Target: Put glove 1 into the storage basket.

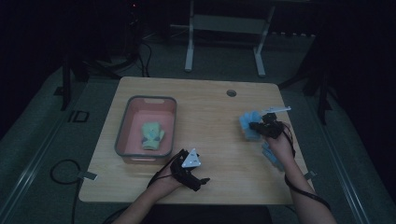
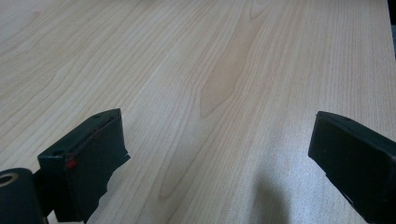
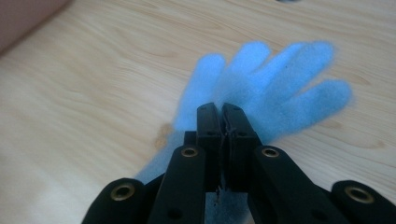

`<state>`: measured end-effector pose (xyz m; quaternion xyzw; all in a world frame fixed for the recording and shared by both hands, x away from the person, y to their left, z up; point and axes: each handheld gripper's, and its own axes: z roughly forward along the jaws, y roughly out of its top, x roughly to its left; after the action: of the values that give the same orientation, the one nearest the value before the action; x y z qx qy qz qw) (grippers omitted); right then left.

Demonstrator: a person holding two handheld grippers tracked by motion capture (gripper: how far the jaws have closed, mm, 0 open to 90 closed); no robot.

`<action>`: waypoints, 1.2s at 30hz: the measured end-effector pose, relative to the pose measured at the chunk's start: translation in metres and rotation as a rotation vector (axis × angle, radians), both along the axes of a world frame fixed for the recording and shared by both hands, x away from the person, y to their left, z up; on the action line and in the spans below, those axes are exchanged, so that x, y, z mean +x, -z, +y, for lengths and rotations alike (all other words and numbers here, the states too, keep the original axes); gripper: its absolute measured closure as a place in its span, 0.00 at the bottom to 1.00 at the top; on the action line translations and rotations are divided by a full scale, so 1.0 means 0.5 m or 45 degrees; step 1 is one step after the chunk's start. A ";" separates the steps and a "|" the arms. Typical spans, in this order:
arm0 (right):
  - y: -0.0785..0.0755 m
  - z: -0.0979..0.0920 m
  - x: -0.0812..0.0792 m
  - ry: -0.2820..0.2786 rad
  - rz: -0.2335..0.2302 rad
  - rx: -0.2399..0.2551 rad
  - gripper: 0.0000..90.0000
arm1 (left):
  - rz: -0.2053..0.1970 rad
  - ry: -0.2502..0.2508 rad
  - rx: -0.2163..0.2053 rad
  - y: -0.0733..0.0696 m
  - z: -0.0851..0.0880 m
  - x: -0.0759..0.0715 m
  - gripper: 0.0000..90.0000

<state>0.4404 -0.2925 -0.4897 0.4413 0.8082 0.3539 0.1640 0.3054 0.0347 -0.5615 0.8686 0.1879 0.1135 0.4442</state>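
On the wooden table (image 1: 205, 116), toward its right side, the right gripper (image 1: 254, 125) has its jaws pressed together on a blue glove (image 1: 248, 122); the right gripper view shows the same gripper (image 3: 223, 109) with its two black jaws meeting on the glove's palm (image 3: 275, 100), the fingers of the glove spread beyond them, away from the camera. More blue fabric (image 1: 272, 156) lies on the table beside the person's right hand (image 1: 281, 145), nearer the table's front edge. Left of the glove, well apart from it, a grey bin (image 1: 122, 135) with a pink inside sits on the left part of the table, and a pale green glove (image 1: 152, 135) lies inside it. Just right of the bin's near corner, the left gripper (image 1: 203, 182) rests close to the table's front edge; in its own view, its jaws stand wide apart over bare wood with nothing between them.
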 end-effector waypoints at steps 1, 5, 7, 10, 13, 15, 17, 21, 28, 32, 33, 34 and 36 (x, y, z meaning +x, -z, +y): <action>-0.005 0.008 -0.009 -0.013 -0.007 0.007 0.96 | 0.000 -0.003 -0.003 0.000 0.001 0.000 0.05; -0.023 0.040 -0.051 -0.021 -0.004 0.086 0.96 | -0.007 -0.007 -0.015 -0.002 0.002 0.004 0.05; -0.031 0.057 -0.071 -0.025 -0.019 0.119 0.96 | -0.018 -0.017 -0.019 -0.003 0.003 0.005 0.05; -0.039 0.075 -0.089 -0.036 -0.052 0.109 0.96 | -0.034 -0.033 -0.026 -0.006 0.006 0.004 0.05; -0.044 0.108 -0.110 -0.064 -0.042 0.123 0.96 | -0.039 -0.040 -0.033 -0.007 0.009 0.005 0.05; -0.042 0.122 -0.120 -0.068 -0.041 0.128 0.96 | -0.035 -0.047 -0.043 -0.007 0.011 0.005 0.05; -0.037 0.134 -0.125 -0.070 -0.030 0.131 0.96 | -0.049 -0.046 -0.054 -0.007 0.013 0.004 0.05; -0.021 0.159 -0.132 -0.088 -0.021 0.138 0.96 | -0.078 -0.060 -0.042 -0.006 0.015 0.003 0.05; 0.012 0.177 -0.128 -0.072 -0.008 0.109 0.96 | -0.057 -0.062 -0.057 -0.002 0.020 0.001 0.05; 0.052 0.169 -0.115 -0.039 0.030 0.083 0.96 | -0.069 -0.054 -0.052 0.000 0.021 -0.003 0.05; 0.061 0.166 -0.112 -0.038 0.039 0.072 0.96 | -0.067 -0.058 -0.063 0.001 0.023 -0.004 0.05; 0.070 0.163 -0.108 -0.035 0.053 0.069 0.96 | -0.064 -0.058 -0.065 0.000 0.024 -0.005 0.05; 0.086 0.157 -0.103 -0.020 0.088 0.067 0.95 | -0.069 -0.059 -0.071 0.000 0.025 -0.007 0.05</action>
<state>0.3891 -0.2138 -0.5326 0.4511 0.8072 0.3609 0.1213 0.3021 0.0472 -0.5615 0.8478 0.1991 0.1418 0.4706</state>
